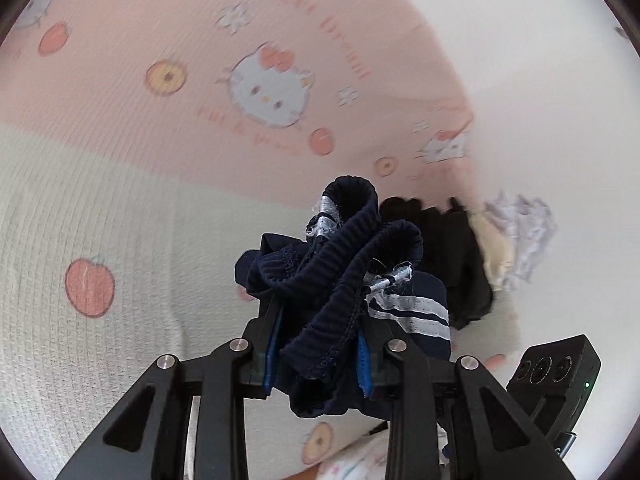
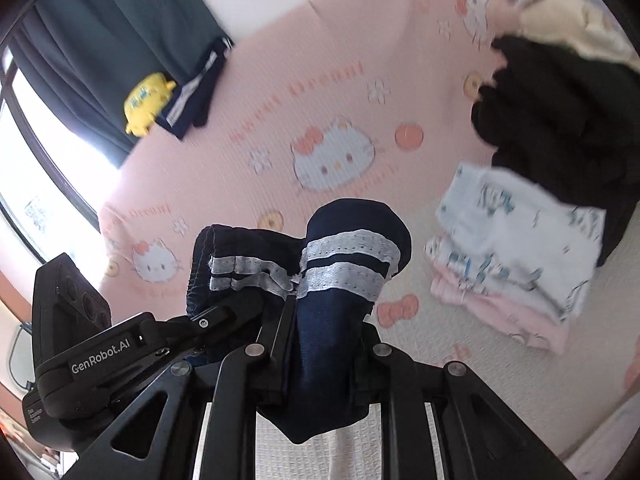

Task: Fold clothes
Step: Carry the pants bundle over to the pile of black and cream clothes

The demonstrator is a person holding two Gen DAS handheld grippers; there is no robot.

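Navy shorts with white side stripes (image 1: 340, 272) hang bunched between both grippers above the bed. My left gripper (image 1: 320, 344) is shut on the ribbed waistband with its drawstring. My right gripper (image 2: 320, 320) is shut on the striped side of the same shorts (image 2: 344, 264). The left gripper also shows in the right wrist view (image 2: 224, 316), pinching the cloth just left of mine. The fingertips of both are hidden in the fabric.
The bed has a pink and cream Hello Kitty blanket (image 2: 332, 152). A folded white and pink stack (image 2: 516, 256) lies at right, a black garment (image 2: 560, 120) behind it. Another navy striped garment (image 2: 192, 92) and a yellow plush (image 2: 146, 102) lie far left by the curtain.
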